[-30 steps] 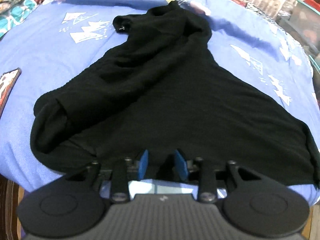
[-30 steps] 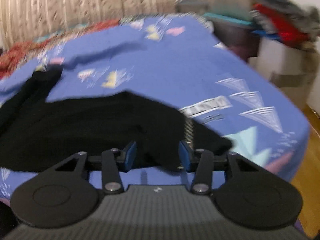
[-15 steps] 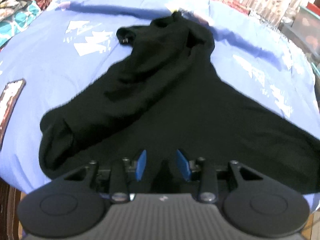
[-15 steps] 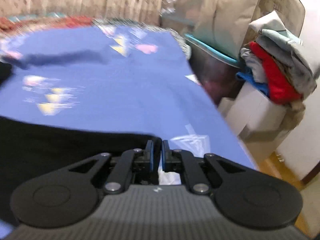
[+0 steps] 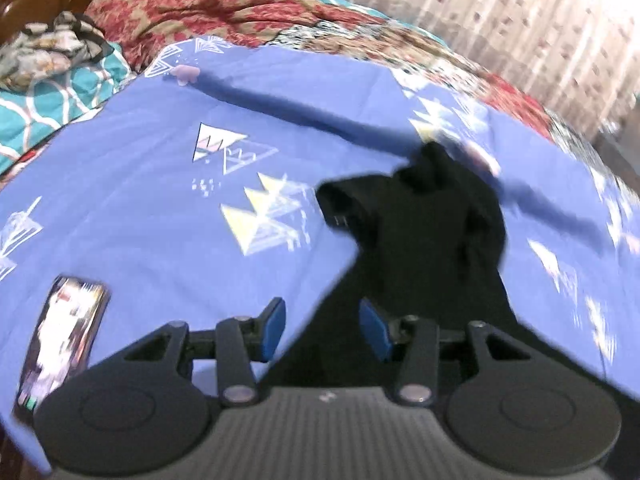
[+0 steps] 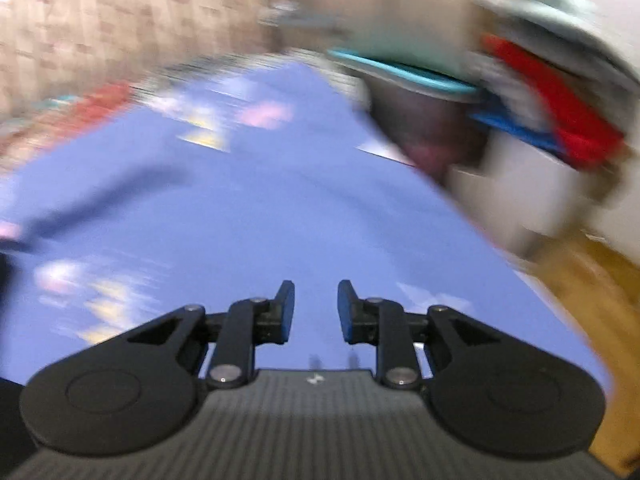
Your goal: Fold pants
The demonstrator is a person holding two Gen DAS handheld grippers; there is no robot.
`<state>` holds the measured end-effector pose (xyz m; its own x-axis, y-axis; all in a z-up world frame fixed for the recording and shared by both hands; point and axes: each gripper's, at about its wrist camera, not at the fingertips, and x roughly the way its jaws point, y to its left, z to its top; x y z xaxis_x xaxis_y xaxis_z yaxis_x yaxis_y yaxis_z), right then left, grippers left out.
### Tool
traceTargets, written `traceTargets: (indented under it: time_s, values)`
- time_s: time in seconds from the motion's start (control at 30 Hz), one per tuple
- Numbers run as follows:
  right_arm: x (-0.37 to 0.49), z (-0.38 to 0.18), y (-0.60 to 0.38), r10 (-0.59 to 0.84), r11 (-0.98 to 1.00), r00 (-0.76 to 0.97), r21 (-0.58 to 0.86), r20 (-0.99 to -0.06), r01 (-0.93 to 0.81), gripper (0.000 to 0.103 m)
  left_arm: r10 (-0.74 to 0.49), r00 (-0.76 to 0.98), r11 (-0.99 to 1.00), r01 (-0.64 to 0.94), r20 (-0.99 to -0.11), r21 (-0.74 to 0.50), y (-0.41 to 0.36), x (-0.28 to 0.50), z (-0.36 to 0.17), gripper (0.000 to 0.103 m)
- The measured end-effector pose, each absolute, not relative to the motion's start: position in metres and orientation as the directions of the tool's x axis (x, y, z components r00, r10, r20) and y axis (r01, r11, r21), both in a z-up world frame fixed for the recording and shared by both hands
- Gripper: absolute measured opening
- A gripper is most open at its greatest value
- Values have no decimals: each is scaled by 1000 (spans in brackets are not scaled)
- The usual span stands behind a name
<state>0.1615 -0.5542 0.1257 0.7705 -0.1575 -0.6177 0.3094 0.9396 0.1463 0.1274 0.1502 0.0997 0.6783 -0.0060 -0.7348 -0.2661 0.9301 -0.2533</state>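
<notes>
The black pants (image 5: pixel 424 248) were seen crumpled on the blue bedsheet (image 5: pixel 160 220), one end bunched far off.

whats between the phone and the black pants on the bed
Only bare blue sheet with white and yellow triangle prints, seen in the left wrist view. The phone lies at the left; the black pants lie to the right.

We see home bedroom: bed under blue sheet (image 5: pixel 140 200), red floral blanket (image 5: pixel 208 4), curtain (image 5: pixel 520 24) behind, phone (image 5: pixel 60 344) on bed, piled clothes (image 6: pixel 552 92) beside.
</notes>
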Motion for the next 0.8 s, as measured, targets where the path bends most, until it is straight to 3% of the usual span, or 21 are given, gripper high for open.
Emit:
traceTargets:
  time_s: [0.07,0.1,0.17,0.23,0.3,0.37,0.57,0.63,0.73,0.77,0.8]
  values:
    - [193,139,-519,-7,952,801,241,-598,188,40,-29,688,923,-260,-726,-283,155,158,94,48]
    - [213,142,-496,64,951,806,280,-589,129,42,-47,694,921,-248,-719,-300,154,172,89,52]
    - [256,141,-449,166,950,791,310,-589,31,42,-83,707,925,-208,-702,-319,144,195,76,73]
    - [299,135,-392,260,946,760,316,-595,-77,42,-78,712,941,-179,-698,-288,127,216,61,76]
    - [332,131,-333,349,929,721,325,-599,-179,42,-59,713,957,-158,-699,-242,108,230,45,63]
    - [362,128,-270,439,898,662,325,-608,-297,43,-33,727,967,-151,-686,-206,95,234,34,10]
    - [375,121,-66,651,640,360,228,-668,-734,47,-51,836,983,-54,-546,-174,64,187,20,8]
    - [376,109,-17,630,585,281,204,-724,-785,51,-60,848,986,-32,-527,-164,57,172,14,8]
    - [394,75,38,499,584,243,116,-832,-803,70,-61,846,992,-9,-529,-129,47,162,3,8]
    - [396,62,44,440,604,263,66,-859,-794,65,-64,848,993,2,-526,-117,43,161,2,8]
    - [399,49,50,377,620,285,12,-881,-784,52,-64,854,994,9,-517,-107,42,160,4,8]
